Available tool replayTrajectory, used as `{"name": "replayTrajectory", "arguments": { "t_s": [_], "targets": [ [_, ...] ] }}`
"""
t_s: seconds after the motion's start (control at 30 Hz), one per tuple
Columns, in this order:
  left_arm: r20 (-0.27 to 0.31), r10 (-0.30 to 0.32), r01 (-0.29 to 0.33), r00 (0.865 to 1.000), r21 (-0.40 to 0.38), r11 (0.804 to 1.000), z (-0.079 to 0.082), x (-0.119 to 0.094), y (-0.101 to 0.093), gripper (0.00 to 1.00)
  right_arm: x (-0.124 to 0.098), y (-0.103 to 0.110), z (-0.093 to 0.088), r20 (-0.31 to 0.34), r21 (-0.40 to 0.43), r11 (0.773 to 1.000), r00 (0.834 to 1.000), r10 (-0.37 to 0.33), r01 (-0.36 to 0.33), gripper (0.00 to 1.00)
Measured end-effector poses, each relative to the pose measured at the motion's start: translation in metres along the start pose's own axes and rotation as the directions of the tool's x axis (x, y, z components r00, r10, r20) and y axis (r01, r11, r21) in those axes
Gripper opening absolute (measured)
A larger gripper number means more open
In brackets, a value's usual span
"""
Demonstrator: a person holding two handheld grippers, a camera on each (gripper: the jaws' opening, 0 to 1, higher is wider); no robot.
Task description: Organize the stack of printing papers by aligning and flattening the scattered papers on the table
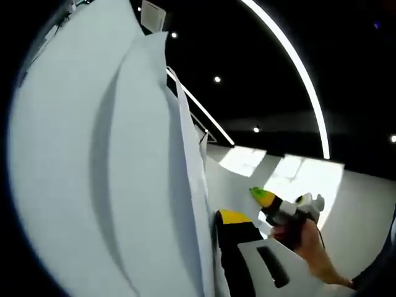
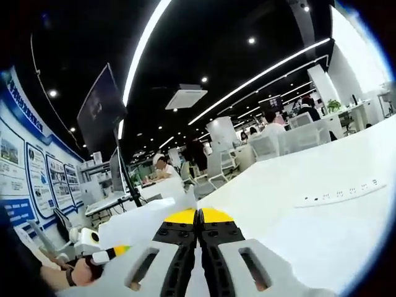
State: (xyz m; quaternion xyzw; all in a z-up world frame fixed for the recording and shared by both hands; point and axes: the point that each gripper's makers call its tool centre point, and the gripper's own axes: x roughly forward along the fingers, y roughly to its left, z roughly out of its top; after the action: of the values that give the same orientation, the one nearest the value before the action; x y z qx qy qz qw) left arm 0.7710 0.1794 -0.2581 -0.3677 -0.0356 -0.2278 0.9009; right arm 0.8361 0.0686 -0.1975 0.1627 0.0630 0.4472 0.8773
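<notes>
A stack of white printing papers (image 1: 105, 167) stands on edge close in front of the left gripper view, its sheets bowed. My left gripper (image 1: 213, 226) is shut on the stack; one yellow-tipped jaw lies against the sheets and the other is hidden behind them. In the right gripper view the papers (image 2: 139, 226) rise to the left of my right gripper (image 2: 198, 215), whose yellow-tipped jaws are pressed together with nothing seen between them. The right gripper (image 1: 272, 204), held by a hand, points toward the papers' edge from the right. The left gripper (image 2: 99, 252) sits low left, in a hand.
The white table (image 2: 309, 235) stretches to the right, with a row of flush sockets (image 2: 339, 193) set into it. Beyond it are office desks, chairs, monitors and seated people (image 2: 162, 168). A dark screen (image 2: 100, 110) on a pole stands at the left.
</notes>
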Motion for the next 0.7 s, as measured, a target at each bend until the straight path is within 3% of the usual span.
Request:
{"name": "replayTrajectory", "arguments": {
  "t_s": [0.7],
  "targets": [
    [-0.003, 0.001, -0.001, 1.000, 0.011, 1.000, 0.000, 0.001, 0.000, 0.10, 0.008, 0.017, -0.008, -0.008, -0.001, 0.999, 0.999, 0.040, -0.040, 0.00]
  ]
}}
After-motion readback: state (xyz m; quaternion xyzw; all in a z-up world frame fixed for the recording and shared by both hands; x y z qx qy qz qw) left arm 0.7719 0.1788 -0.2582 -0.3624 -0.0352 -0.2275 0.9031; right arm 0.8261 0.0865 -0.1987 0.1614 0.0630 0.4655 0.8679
